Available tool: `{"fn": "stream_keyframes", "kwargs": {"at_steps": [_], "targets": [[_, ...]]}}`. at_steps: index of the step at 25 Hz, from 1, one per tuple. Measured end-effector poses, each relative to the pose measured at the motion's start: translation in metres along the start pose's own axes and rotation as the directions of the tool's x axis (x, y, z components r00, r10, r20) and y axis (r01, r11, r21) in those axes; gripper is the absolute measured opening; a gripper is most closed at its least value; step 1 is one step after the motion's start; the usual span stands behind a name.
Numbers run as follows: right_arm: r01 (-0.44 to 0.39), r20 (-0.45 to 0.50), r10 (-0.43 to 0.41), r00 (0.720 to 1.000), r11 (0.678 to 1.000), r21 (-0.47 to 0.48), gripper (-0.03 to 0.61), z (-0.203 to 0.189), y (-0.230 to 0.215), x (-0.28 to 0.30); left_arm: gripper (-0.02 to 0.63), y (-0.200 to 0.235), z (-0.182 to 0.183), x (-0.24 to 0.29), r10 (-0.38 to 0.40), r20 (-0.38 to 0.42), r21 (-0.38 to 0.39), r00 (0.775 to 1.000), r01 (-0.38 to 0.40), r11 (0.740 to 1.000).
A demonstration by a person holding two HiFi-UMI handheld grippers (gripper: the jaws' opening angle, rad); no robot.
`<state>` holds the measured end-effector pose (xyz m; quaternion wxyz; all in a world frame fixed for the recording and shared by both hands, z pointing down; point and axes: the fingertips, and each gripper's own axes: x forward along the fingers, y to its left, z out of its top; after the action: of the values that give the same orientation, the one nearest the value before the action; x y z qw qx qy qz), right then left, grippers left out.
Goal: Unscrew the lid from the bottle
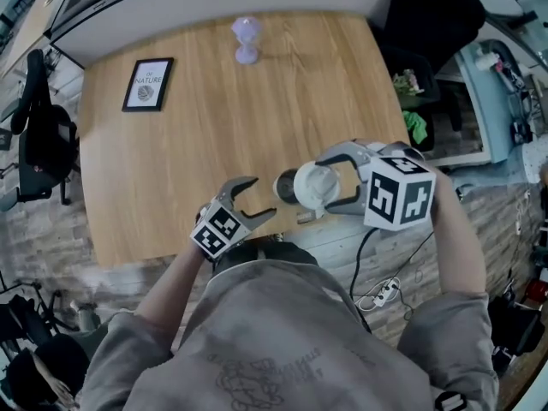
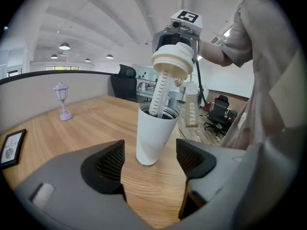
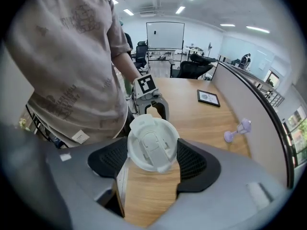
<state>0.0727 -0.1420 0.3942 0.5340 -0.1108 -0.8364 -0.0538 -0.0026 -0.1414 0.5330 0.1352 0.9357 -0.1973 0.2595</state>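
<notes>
Wooden counter under bottle, upright at near edge; right gripper clamped on lid, held above, probably to draw out its tube; left gripper gaping, empty.

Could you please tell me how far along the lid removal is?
Done: the lid is unscrewed and lifted above the white bottle, its tube dipping into the opening. In hand: the right hand-held gripper clamps the lid; the left hand-held gripper is open, off the bottle. Left: lifting the tube clear.
</notes>
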Motion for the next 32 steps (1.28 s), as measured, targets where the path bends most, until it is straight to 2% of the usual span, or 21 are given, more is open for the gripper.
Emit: {"fn": "stream_keyframes", "kwargs": {"at_steps": [4,7,10,14,16,18,22,26,30,32], "targets": [[0.046,0.055,-0.049,0.997,0.997,0.068,0.334,0.001,0.002,-0.015,0.334,-0.001,0.008,-0.016,0.025,0.044,-0.033,0.999,-0.023,0.999],[0.099,0.120,-0.115,0.986,0.987,0.129,0.334,0.003,0.003,-0.030,0.324,0.003,0.021,-0.032,0.048,0.115,-0.109,0.992,-0.035,0.993],[0.157,0.214,-0.208,0.954,0.959,0.235,0.334,0.007,0.003,-0.042,0.315,0.008,0.039,-0.051,0.086,0.190,-0.174,0.978,-0.053,0.983],[0.197,0.311,-0.326,0.893,0.903,0.381,0.333,0.015,0.000,-0.052,0.309,0.013,0.061,-0.074,0.130,0.252,-0.168,0.959,-0.089,0.982],[0.197,0.362,-0.380,0.851,0.871,0.451,0.333,0.018,-0.002,-0.059,0.304,0.017,0.071,-0.083,0.148,0.279,-0.173,0.949,-0.102,0.980],[0.183,0.420,-0.432,0.798,0.838,0.515,0.334,0.021,-0.004,-0.066,0.302,0.020,0.080,-0.092,0.167,0.305,-0.182,0.938,-0.115,0.977],[0.137,0.516,-0.548,0.658,0.762,0.633,0.333,0.027,-0.008,-0.083,0.298,0.026,0.097,-0.111,0.203,0.353,-0.193,0.913,-0.141,0.971],[0.090,0.553,-0.642,0.530,0.692,0.717,0.334,0.031,-0.010,-0.094,0.290,0.029,0.112,-0.128,0.227,0.389,-0.195,0.893,-0.161,0.967],[0.060,0.576,-0.700,0.421,0.655,0.753,0.333,0.036,-0.007,-0.102,0.290,0.028,0.127,-0.139,0.249,0.419,-0.185,0.873,-0.186,0.965],[0.065,0.573,-0.726,0.381,0.639,0.766,0.333,0.040,-0.007,-0.106,0.290,0.028,0.133,-0.144,0.261,0.428,-0.175,0.865,-0.204,0.963]]}}
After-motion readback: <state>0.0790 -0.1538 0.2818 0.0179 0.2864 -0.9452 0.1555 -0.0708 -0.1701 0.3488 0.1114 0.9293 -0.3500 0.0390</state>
